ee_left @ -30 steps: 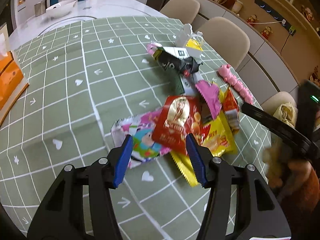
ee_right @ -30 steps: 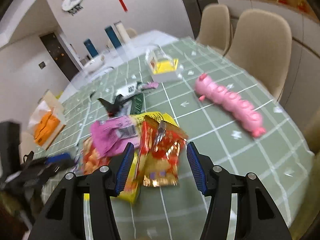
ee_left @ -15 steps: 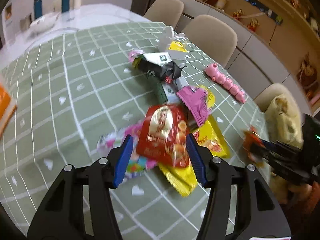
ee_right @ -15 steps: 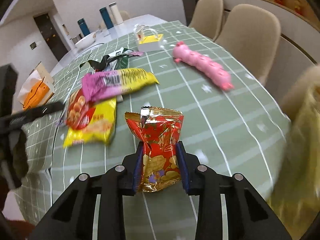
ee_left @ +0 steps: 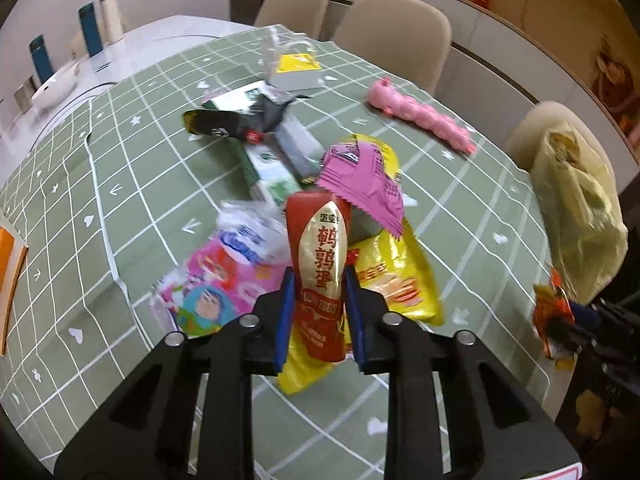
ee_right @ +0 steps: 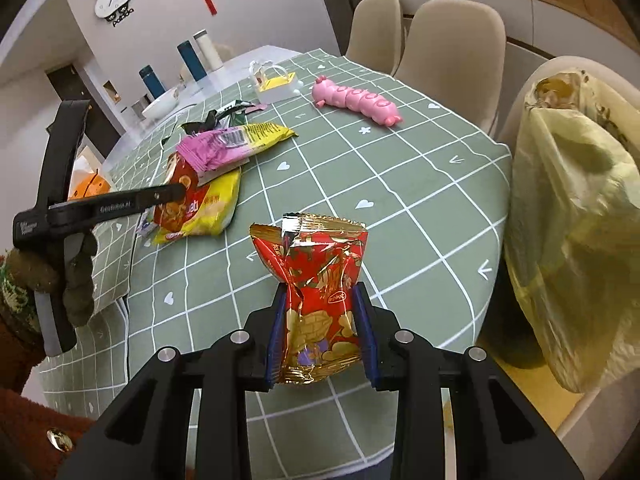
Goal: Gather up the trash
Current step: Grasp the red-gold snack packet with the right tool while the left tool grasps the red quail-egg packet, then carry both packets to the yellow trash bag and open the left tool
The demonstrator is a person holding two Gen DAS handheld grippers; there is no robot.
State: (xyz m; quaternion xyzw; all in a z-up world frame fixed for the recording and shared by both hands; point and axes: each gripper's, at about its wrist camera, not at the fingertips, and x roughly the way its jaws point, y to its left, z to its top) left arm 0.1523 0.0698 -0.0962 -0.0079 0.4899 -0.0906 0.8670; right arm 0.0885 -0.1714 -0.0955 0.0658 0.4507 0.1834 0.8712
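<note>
Trash wrappers [ee_left: 372, 216] lie heaped at the centre of my left camera's frame, on the green checked tablecloth [ee_left: 120, 184] that fills most of both views. At the right edge of my right camera's frame, a yellow plastic bag [ee_right: 572, 208] hangs over a beige chair [ee_right: 448, 36] beside the table. A pink caterpillar toy [ee_right: 354, 100] sits in the upper middle of that frame, apart from the heap. My left gripper [ee_left: 320, 316], bottom centre of its own view, has just been closing, and its blue pads now pinch a red and gold egg packet [ee_left: 322, 264] standing upright between them, above a yellow packet [ee_left: 396, 276]. My right gripper [ee_right: 320, 334], bottom centre of its view, has just been closing too; it grips a crinkled red foil snack bag [ee_right: 316, 280], upright and clear of the cloth, left of the plastic bag.
</note>
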